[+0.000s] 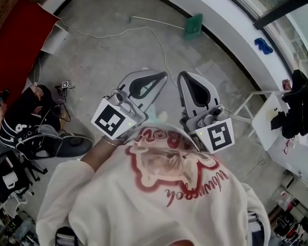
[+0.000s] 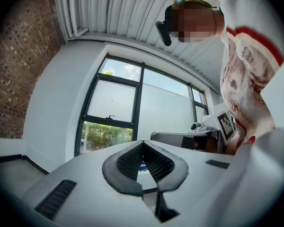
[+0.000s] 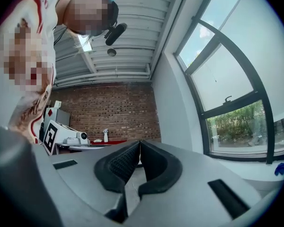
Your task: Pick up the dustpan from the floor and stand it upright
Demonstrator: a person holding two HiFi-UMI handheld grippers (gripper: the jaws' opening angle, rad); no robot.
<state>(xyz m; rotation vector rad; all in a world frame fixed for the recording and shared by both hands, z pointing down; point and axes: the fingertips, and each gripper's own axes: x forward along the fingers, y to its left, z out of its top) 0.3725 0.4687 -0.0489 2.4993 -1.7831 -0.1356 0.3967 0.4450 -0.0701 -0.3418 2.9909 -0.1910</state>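
Note:
The green dustpan (image 1: 193, 25) lies on the grey floor by the far white wall, its thin pale handle (image 1: 156, 22) stretching left. Both grippers are held close in front of the person's chest, well short of it. In the head view my left gripper (image 1: 163, 76) and right gripper (image 1: 181, 76) point forward side by side. The left gripper (image 2: 143, 143) is shut, its dark pads meeting at the tips with nothing between them. My right gripper (image 3: 139, 142) is shut and empty too. Both gripper views look level at walls and windows; the dustpan is not in them.
A white cable (image 1: 118, 32) runs across the floor. A red panel (image 1: 18, 40) leans at the upper left, and a seated person (image 1: 25, 122) is at the left. A white table (image 1: 277, 132) with a black garment (image 1: 300, 99) stands at the right. A blue cloth (image 1: 263, 45) lies on the sill.

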